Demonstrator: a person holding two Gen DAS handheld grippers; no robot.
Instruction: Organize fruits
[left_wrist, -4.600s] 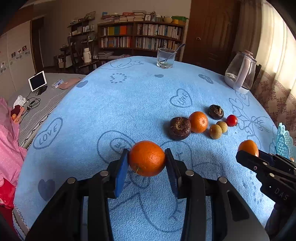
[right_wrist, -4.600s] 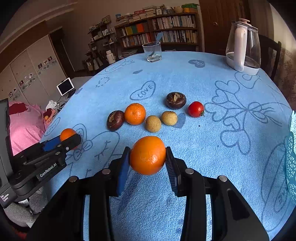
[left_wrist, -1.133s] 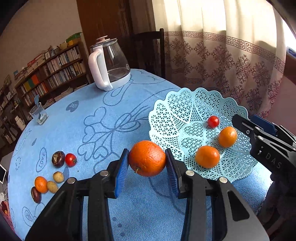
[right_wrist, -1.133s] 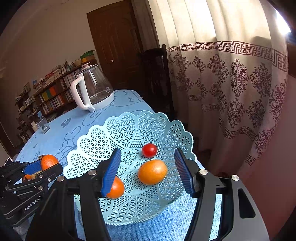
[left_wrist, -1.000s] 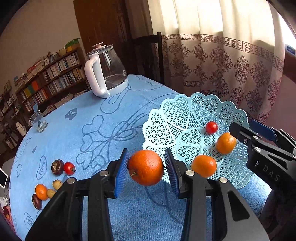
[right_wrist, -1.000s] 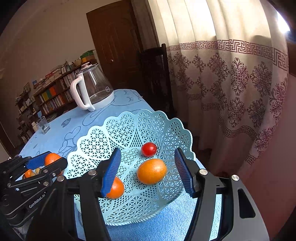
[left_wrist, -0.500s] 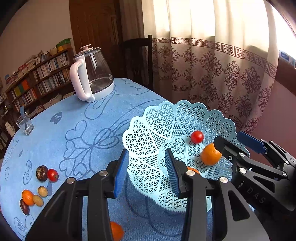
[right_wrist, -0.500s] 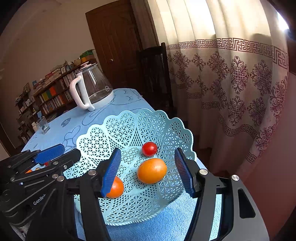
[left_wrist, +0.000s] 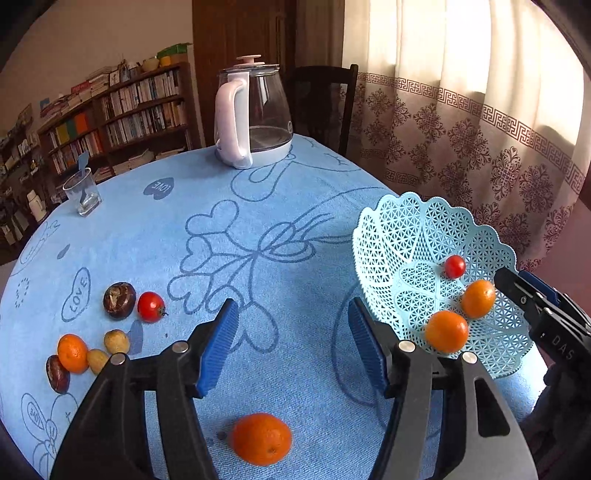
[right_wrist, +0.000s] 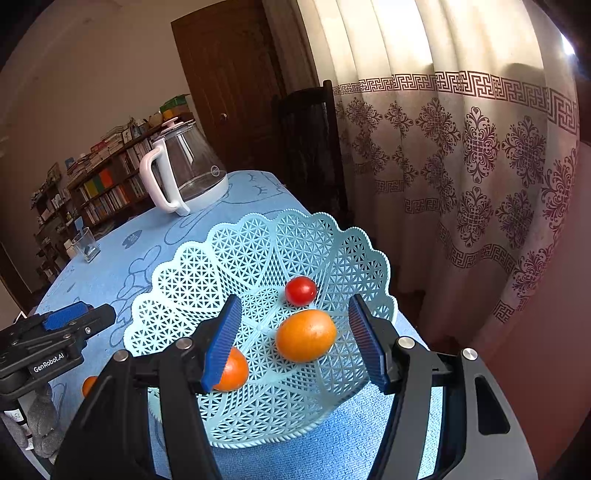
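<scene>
The desk (left_wrist: 303, 206), draped in a blue cloth printed with hearts, is carrying everything in the scene, and the pale blue lattice basket (left_wrist: 417, 221) is sitting at its curtain-side edge, holding two oranges and a cherry tomato (right_wrist: 300, 290). The left hand-held gripper (left_wrist: 290, 343) is hovering over bare cloth just beside the basket's near rim, its blue-padded jaws spread wide and gripping nothing. The loose orange (left_wrist: 261, 438) is lying on the cloth below that gripper, behind the fingertips and close to its body, outside the basket; being nearly round, it is offering no preferred axis for a grasp. The right hand-held gripper (right_wrist: 295, 339) is hanging over the basket bowl, likewise wide open and empty, with the larger basket orange (right_wrist: 306, 335) showing between its fingers. Judged from this layout, the left gripper is the nearer one to the loose orange, and reaching it is likely calling for a pull back and downward, not forward. A further cluster of fruit (left_wrist: 99, 332) is waiting well apart, on the bookshelf side of the desk.
</scene>
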